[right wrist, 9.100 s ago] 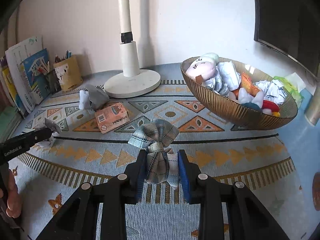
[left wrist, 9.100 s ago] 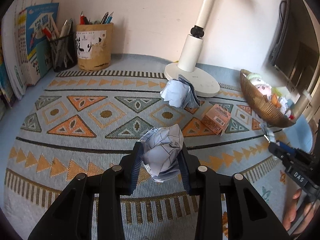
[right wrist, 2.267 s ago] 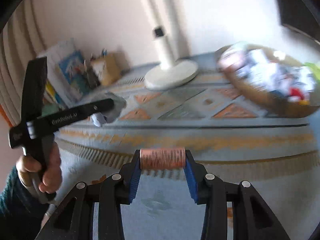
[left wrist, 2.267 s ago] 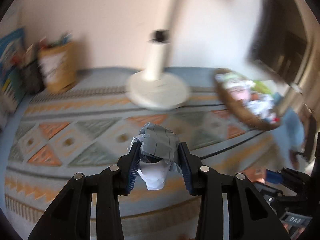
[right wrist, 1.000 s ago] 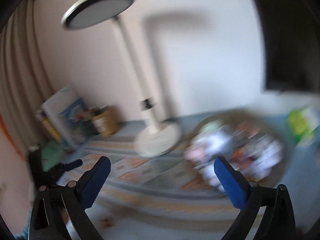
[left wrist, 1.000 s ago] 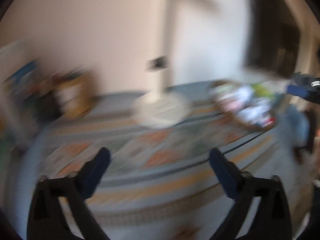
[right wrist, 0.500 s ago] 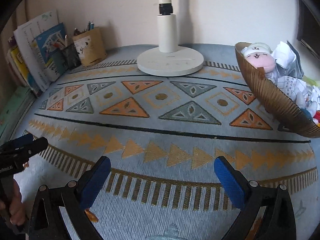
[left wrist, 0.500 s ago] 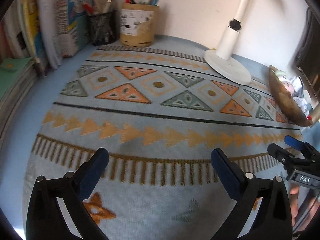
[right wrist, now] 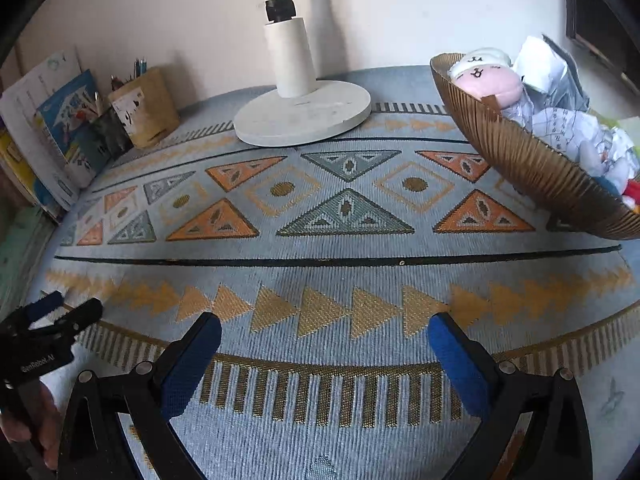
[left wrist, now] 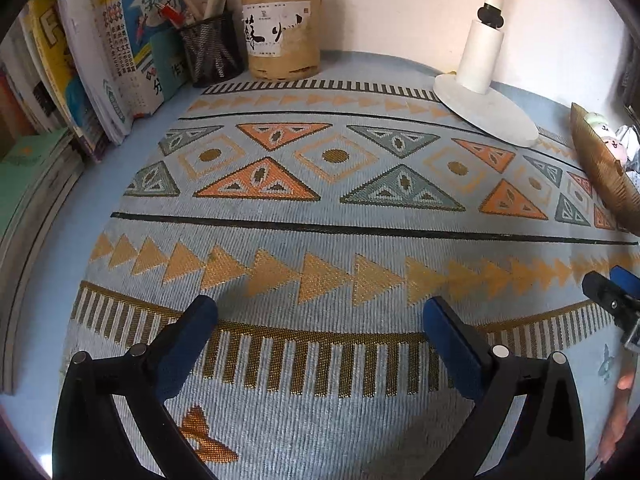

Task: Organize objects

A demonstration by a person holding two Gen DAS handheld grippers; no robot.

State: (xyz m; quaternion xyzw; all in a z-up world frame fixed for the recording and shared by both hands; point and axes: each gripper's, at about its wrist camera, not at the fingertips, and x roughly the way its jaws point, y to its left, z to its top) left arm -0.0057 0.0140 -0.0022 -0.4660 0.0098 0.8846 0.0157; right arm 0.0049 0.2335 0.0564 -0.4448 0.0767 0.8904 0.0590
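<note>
Since every loose thing in sight is piled in the ribbed brown bowl at the right edge of the table, the tidying looks finished or very nearly so. Inside it I can make out one pink and white plush toy, several balls of crumpled paper that I cannot count exactly, and bits of red and blue whose shape is hidden by the rim. Nothing lies on the open middle of the patterned mat, so I judge there is little or nothing left to gather.

Both tools are empty. The left gripper hangs over the near edge with its jaws spread wide, and the right gripper does the same.

Along the far edge stand one white lamp base, two pen holders, a tan round one and a black mesh one, and a row of books leaning in the far left corner.
</note>
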